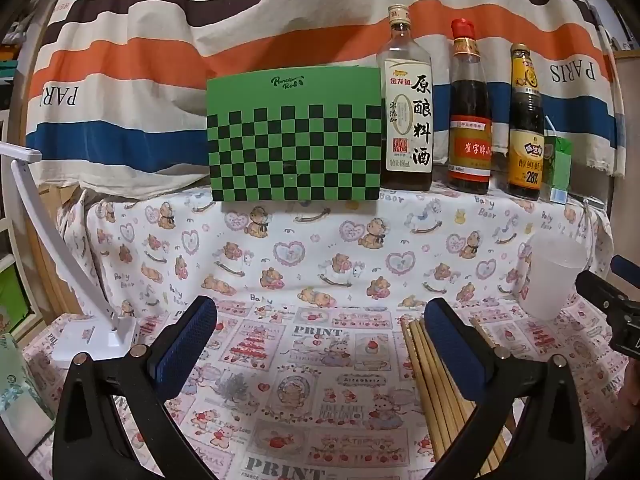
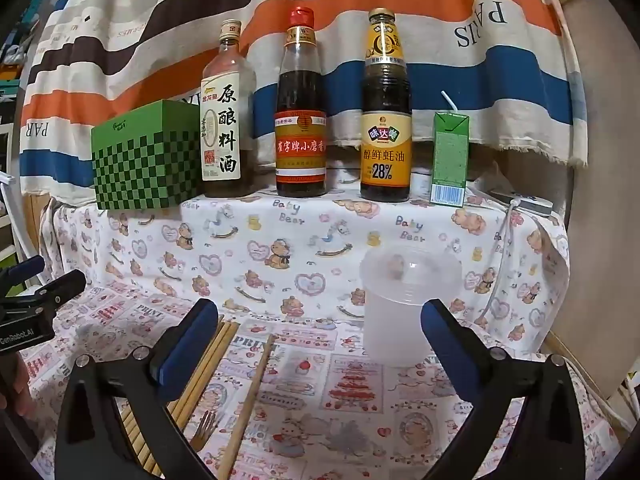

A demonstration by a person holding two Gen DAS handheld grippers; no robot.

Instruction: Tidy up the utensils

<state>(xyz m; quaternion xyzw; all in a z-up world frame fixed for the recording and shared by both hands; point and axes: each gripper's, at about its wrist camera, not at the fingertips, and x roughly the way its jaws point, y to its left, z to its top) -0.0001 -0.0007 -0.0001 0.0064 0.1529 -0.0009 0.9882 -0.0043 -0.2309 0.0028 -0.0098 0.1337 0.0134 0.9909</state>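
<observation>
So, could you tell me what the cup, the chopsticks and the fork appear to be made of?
Cup: likely frosted translucent plastic; the cloth pattern shows faintly through it.
Chopsticks: probably bamboo or wood; pale tan, matte.
Fork: seemingly metal; thin glinting tines, mostly hidden.

The chopsticks [image 2: 208, 364] lie at lower left on the tabletop [image 2: 320, 380], the cup [image 2: 404, 308] right of them. Three bottles [image 2: 301, 120] stand behind, a box [image 2: 144, 164] to their left.

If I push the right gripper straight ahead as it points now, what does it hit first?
Probably the translucent plastic cup, standing just ahead between the open right gripper fingers, slightly right of centre. Depth is uncertain; a centred path might pass its left side.
</observation>
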